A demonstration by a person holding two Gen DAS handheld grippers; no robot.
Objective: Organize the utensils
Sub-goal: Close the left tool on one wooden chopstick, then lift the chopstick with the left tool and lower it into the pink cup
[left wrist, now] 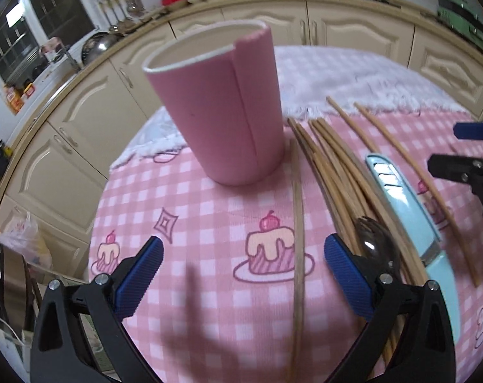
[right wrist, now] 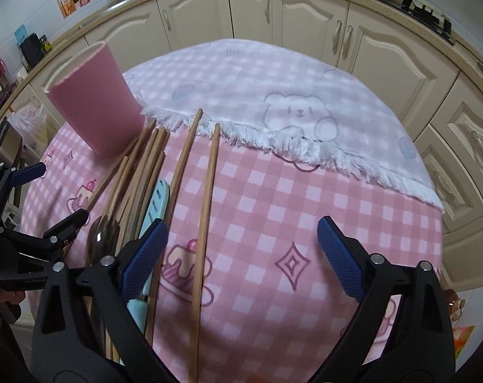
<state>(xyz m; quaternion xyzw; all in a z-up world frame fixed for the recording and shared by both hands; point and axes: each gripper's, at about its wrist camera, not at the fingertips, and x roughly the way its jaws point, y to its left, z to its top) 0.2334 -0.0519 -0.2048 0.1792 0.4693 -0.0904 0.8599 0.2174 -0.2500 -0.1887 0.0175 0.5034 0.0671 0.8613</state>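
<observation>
Nothing sorted: cup (left wrist: 219, 108) empty; chopsticks (left wrist: 334, 172), spoon (left wrist: 377, 249) lie at its 4 o'clock. Left gripper (left wrist: 243, 274), right gripper (right wrist: 241, 255) spread, unladen.

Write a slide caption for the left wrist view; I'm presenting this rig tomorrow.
Open left gripper hovers over a lone chopstick, pink cup upright ahead, spoon at right.

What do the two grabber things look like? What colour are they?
Both the left gripper and right gripper look alike: black plastic frames with triangular cut-outs and silver screws, each ending in two blue fingertips with a ridged, grippy texture. No cables or sleeves are visible.
</observation>
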